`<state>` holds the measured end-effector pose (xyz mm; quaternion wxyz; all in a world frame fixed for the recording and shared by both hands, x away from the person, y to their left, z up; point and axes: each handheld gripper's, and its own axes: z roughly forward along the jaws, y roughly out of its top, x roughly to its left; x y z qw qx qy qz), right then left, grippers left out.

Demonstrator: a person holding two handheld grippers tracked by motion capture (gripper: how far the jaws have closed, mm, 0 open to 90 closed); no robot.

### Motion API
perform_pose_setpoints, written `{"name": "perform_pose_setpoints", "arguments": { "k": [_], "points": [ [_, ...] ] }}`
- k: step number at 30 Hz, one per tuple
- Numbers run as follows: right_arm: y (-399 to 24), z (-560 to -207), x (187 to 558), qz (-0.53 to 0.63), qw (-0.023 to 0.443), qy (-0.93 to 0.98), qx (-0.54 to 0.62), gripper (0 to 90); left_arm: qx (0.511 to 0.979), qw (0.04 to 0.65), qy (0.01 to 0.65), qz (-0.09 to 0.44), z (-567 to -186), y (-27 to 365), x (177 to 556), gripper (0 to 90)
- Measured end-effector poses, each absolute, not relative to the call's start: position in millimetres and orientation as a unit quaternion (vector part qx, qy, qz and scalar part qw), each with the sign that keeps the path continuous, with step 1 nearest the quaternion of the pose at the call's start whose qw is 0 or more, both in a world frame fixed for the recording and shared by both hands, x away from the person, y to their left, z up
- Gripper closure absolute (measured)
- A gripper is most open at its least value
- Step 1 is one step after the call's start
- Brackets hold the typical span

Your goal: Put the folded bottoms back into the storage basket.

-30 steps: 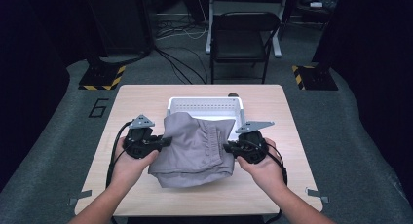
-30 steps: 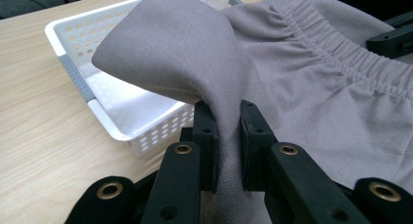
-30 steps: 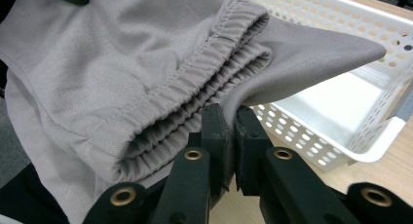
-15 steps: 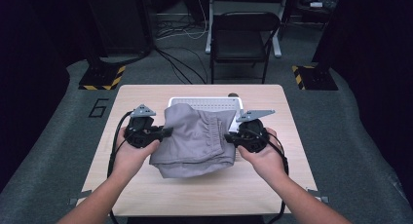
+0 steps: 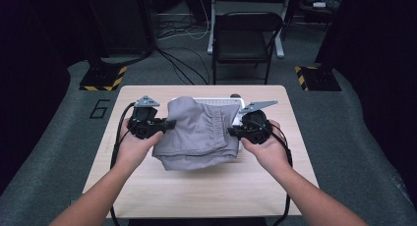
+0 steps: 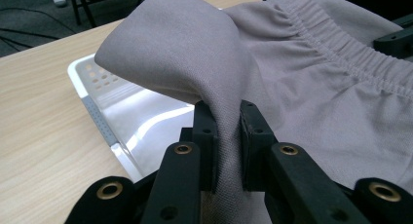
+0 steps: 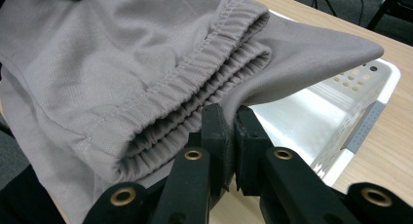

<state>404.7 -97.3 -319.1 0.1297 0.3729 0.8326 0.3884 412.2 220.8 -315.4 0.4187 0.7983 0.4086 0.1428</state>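
Now the grey shorts [image 5: 199, 132] hang higher and farther from the person than a second ago: both hands have carried them up and toward the far edge of the table [image 5: 206, 191], so the cloth covers more of the white tray [image 5: 236, 102] and less of the bare wood nearer the person. Each side is still pinched: the left gripper [image 5: 164, 124] has its black jaws closed on a fold of plain fabric, seen up close in the left gripper view at [image 6: 226, 136], and the right gripper [image 5: 233, 131] is clamped on the cloth just under the waistband, seen at [image 7: 229, 136]. That waistband is a gathered elastic band with rows of stitching, ribbed and puckered; the rest of the shorts is a fine, matte weave that drapes in soft rounded folds, the lower part sagging toward the table. Beneath it, the tray is glossy plastic, rectangular with rounded corners and perforated walls. Light, faintly grained wood forms the tabletop
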Motion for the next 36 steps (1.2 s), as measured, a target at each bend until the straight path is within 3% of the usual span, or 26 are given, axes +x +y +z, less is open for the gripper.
{"name": "perform_pose_setpoints", "arguments": {
  "k": [36],
  "points": [
    [-94.7, -317.4, 450.3, 0.366, 0.156, 0.829, 0.394, 84.9, 0.791, 0.413, 0.424, 0.158, -314.3, 208.6, 467.1, 80.0]
  ]
}}
